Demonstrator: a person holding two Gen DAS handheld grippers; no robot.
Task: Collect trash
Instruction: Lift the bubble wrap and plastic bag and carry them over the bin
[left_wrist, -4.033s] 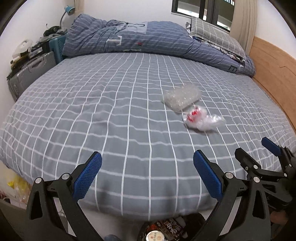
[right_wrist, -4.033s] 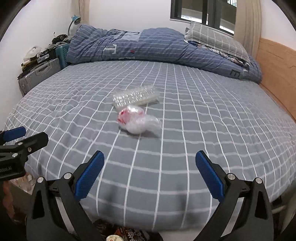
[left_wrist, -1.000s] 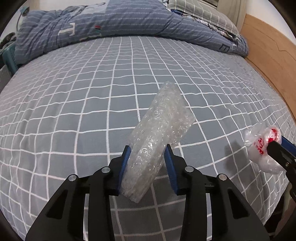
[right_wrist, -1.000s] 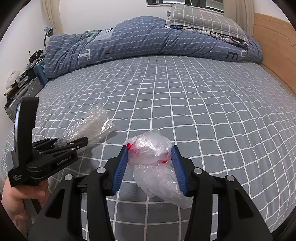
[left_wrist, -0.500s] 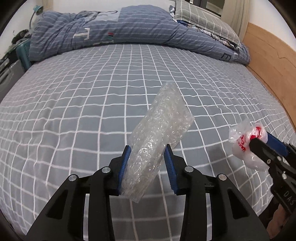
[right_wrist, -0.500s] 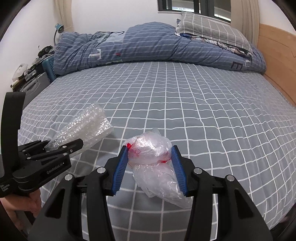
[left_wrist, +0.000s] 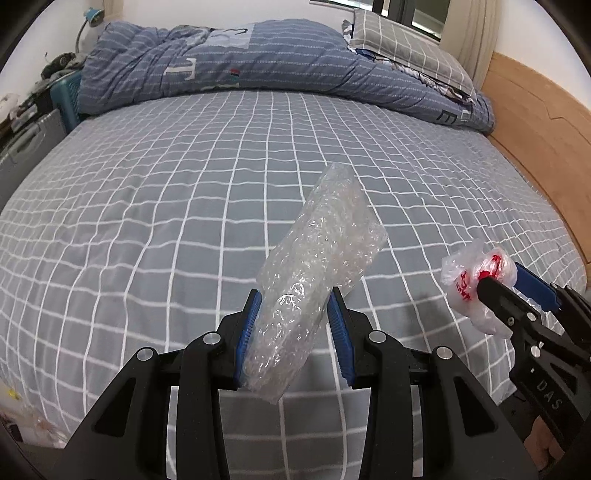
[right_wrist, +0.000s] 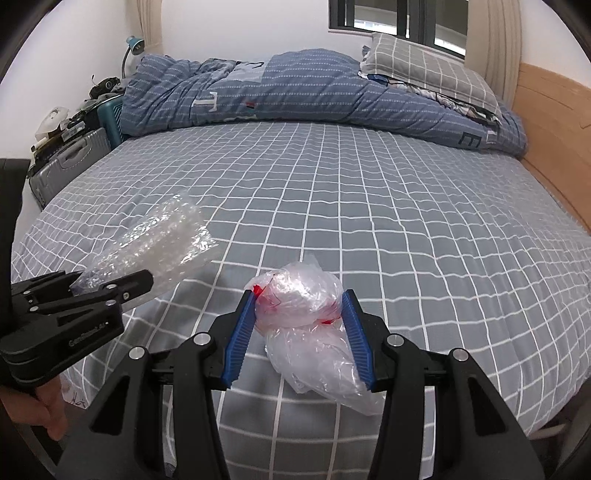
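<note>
Now both pieces of trash are off the bed. Bubble wrap (left_wrist: 314, 280), a long clear slab, stands clamped at its lower end between the blue pads of the left hand-held gripper (left_wrist: 293, 332), the free end tilting up and away. Crumpled plastic bag (right_wrist: 306, 314) with red print is squeezed between the pads of the right hand-held gripper (right_wrist: 301, 332); its loose tail hangs below the jaws.

Change over the last few seconds: both items lay side by side mid-mattress with the two hand-held grippers wide apart near the bed's edge; since then each has closed on its item and lifted it. Over the last second the grips look unchanged, while more of the rolled duvet (left_wrist: 221, 66) and pillow (left_wrist: 406, 48) at the far end has come into view, so both hands appear to be drawing back from the middle of the bed (left_wrist: 147, 184).

Reading for the task: pickup step looks done for both pieces; checked sheet shows no further litter in either view. Remaining step, as I judge it, is carrying to a bin. No bin visible now. Risk: the bag is slack and held only by its bunched top.
</note>
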